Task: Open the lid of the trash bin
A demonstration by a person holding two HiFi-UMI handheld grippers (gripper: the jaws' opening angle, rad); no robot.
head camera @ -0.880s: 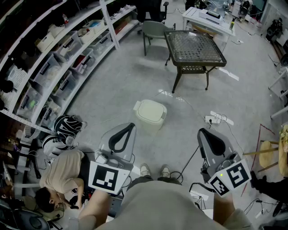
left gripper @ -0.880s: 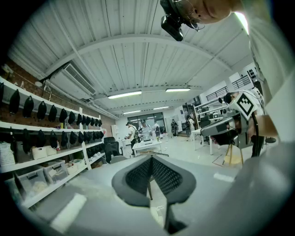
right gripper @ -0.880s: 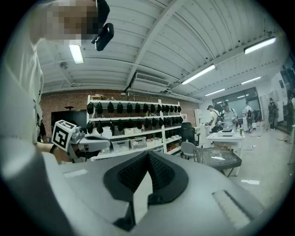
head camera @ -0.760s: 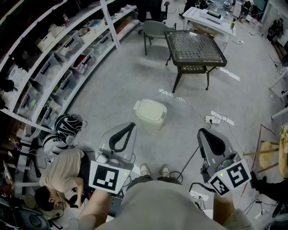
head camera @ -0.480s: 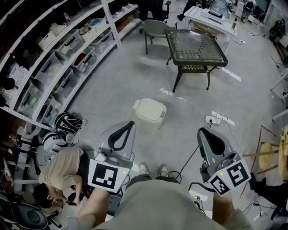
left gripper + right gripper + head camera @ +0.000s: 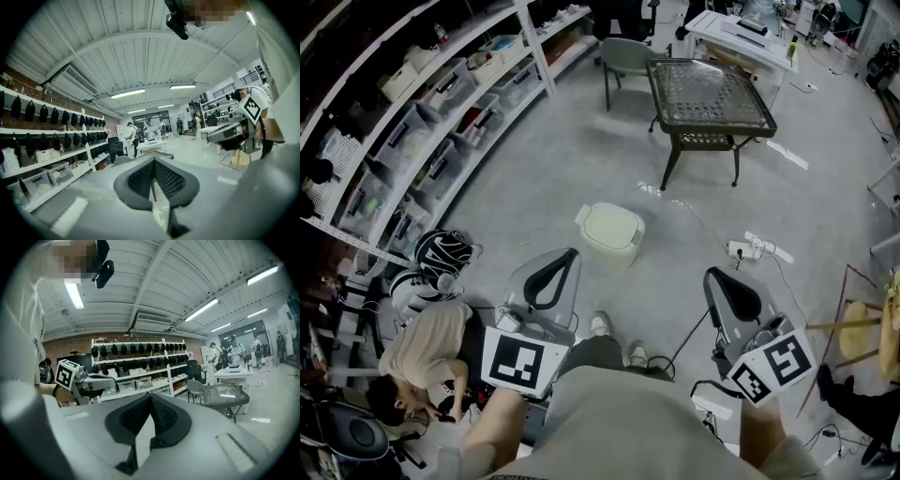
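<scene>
The trash bin (image 6: 609, 234) is a small pale cream box on the grey floor, seen in the head view just ahead of my feet, with its lid down. My left gripper (image 6: 569, 256) is held low to the bin's near left, a short way from it, its black pads pressed together with nothing between them. My right gripper (image 6: 713, 276) hangs farther off to the bin's right, also shut and empty. The left gripper (image 6: 153, 161) and the right gripper (image 6: 150, 397) both point level across the room in their own views. Neither of those views shows the bin.
A black metal table with a mesh top (image 6: 710, 98) and a grey chair (image 6: 623, 58) stand beyond the bin. Storage shelves (image 6: 422, 112) line the left. A person (image 6: 417, 352) crouches at lower left beside a helmet (image 6: 441, 255). A power strip (image 6: 755, 248) and cables lie right.
The head view has drifted a little and my left shoe has stepped forward. Both grippers stay shut and low. The bin's lid stays down.
</scene>
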